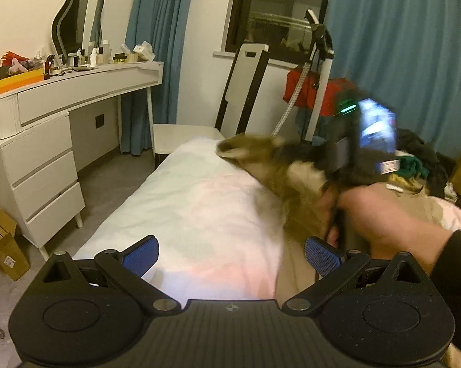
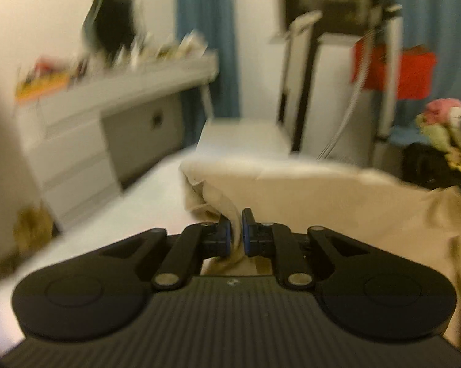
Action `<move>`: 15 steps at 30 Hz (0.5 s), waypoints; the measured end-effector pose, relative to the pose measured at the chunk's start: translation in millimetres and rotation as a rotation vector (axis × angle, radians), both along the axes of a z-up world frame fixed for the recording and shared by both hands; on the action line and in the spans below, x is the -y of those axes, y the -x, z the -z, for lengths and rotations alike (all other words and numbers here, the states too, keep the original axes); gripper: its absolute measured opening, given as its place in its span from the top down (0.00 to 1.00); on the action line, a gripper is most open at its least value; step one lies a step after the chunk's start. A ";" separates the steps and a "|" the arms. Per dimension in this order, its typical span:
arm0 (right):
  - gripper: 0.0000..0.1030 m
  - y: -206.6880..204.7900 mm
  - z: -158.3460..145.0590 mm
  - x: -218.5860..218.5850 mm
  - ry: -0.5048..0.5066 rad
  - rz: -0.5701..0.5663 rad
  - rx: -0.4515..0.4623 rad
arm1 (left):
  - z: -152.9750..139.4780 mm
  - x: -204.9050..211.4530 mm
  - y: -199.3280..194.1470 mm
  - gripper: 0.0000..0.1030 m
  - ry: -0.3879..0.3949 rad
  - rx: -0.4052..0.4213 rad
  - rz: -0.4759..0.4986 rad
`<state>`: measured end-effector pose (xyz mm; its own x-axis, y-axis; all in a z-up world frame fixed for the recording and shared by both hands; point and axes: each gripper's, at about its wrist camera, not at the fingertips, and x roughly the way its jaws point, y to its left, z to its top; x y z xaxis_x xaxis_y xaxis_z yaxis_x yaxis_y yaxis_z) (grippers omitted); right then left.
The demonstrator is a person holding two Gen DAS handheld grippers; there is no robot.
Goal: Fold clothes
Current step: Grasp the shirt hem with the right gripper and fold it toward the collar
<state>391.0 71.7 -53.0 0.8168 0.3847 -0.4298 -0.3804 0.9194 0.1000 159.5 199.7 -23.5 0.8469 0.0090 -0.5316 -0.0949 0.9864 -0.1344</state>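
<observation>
A beige garment (image 2: 337,196) lies on the white bed (image 2: 108,214), spreading to the right. My right gripper (image 2: 236,230) is shut on a bunched fold of this garment near its left edge. The right wrist view is motion-blurred. In the left wrist view the same garment (image 1: 291,184) shows blurred, held up by the right gripper device (image 1: 362,147) with the person's hand (image 1: 383,214) on it. My left gripper (image 1: 232,256) is open and empty, low over the white bed (image 1: 184,214), left of the garment.
A white dressing table (image 1: 62,116) with a mirror (image 1: 74,24) stands left of the bed. A white chair (image 1: 230,98) stands at the bed's far end. A pile of clothes (image 1: 420,159) lies at the right. Cardboard boxes (image 1: 3,245) sit on the floor.
</observation>
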 end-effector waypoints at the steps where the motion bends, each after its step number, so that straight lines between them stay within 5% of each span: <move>1: 0.91 2.9 -10.7 16.9 -0.050 0.039 0.021 | -1.4 1.3 1.1 0.00 0.013 0.004 0.004; 6: 0.92 20.9 -50.8 116.5 -0.272 0.282 0.133 | -5.2 20.3 12.8 0.00 0.058 0.012 0.071; 9: 0.92 35.8 -46.0 183.2 -0.364 0.460 0.146 | -3.7 37.4 19.6 0.00 0.053 0.016 0.126; 15: 0.91 52.8 27.1 281.7 -0.355 0.705 -0.003 | 10.7 63.1 16.2 0.00 0.020 -0.008 0.195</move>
<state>338.2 -210.0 -80.1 0.9182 -0.1092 -0.3807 0.2813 0.8566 0.4326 143.3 136.5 -34.2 0.8274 -0.1654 -0.5367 0.0968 0.9834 -0.1537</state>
